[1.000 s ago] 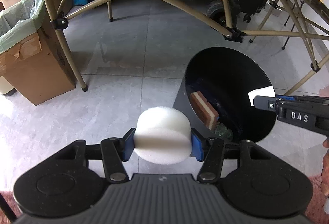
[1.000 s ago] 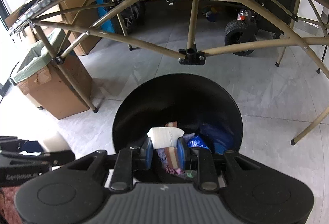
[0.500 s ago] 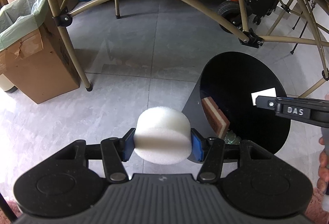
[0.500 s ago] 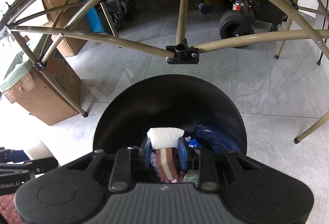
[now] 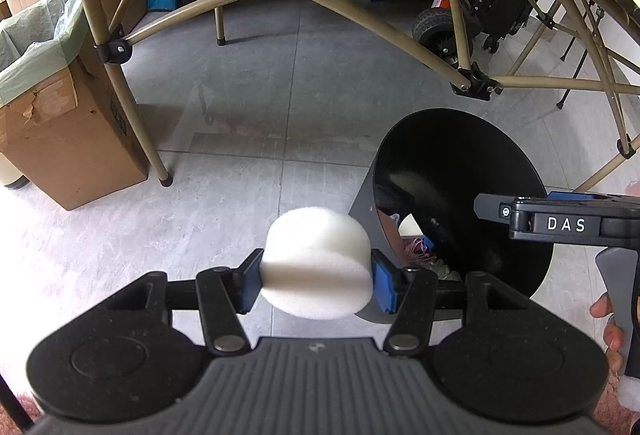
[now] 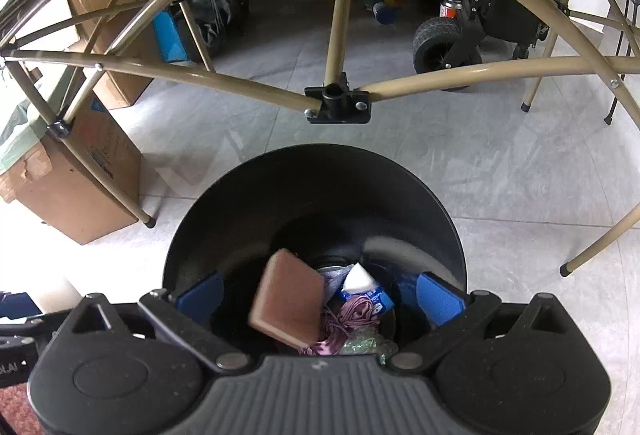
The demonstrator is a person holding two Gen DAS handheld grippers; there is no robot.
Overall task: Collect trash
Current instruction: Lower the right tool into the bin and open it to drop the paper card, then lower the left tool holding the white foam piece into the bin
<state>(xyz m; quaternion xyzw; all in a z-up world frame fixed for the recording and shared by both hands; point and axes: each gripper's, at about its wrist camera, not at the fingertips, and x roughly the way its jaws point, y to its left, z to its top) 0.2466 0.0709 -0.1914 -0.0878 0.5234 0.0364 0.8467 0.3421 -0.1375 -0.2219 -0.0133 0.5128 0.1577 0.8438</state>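
Right gripper (image 6: pixel 320 295) now spread, white scrap (image 6: pixel 358 278) dropped into round black bin (image 6: pixel 312 187). Left gripper (image 5: pixel 316 281) pinching white foam puck (image 5: pixel 318 261), bin mouth just right-forward.

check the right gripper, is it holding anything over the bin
No, the right gripper stands wide open over the black bin, nothing between its blue pads.

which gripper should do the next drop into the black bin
Left. The left gripper is shut on the white foam puck, held beside the black bin's rim. The right gripper hangs open and empty over the bin, so it has nothing to drop.
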